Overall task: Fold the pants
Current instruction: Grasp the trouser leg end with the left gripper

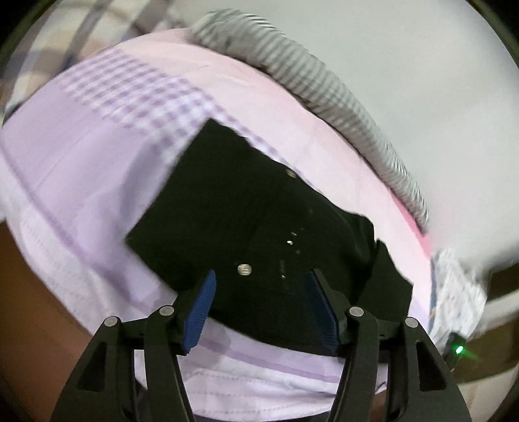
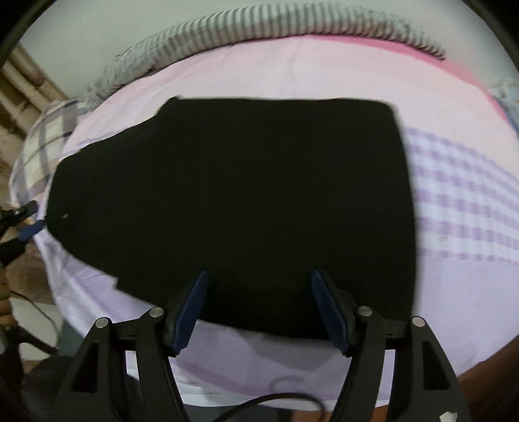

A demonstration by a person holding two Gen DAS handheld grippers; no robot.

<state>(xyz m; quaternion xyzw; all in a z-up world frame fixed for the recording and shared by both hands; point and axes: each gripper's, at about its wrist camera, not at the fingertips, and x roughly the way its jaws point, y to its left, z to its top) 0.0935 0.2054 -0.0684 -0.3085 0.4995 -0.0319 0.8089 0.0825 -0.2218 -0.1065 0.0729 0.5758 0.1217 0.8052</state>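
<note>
Black pants (image 2: 233, 201) lie folded on the bed (image 2: 324, 74); both the left gripper (image 1: 259, 292) and the right gripper (image 2: 258, 292) hover with fingers apart, holding nothing.

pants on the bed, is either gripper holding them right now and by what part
Nothing is held. The left gripper and right gripper both stand open above the black pants, fingers apart with no cloth pinched between them.

One pair of black pants (image 2: 233, 201), one pink-and-lilac sheet (image 2: 324, 71), one striped blanket (image 2: 259, 29), two tools.
</note>
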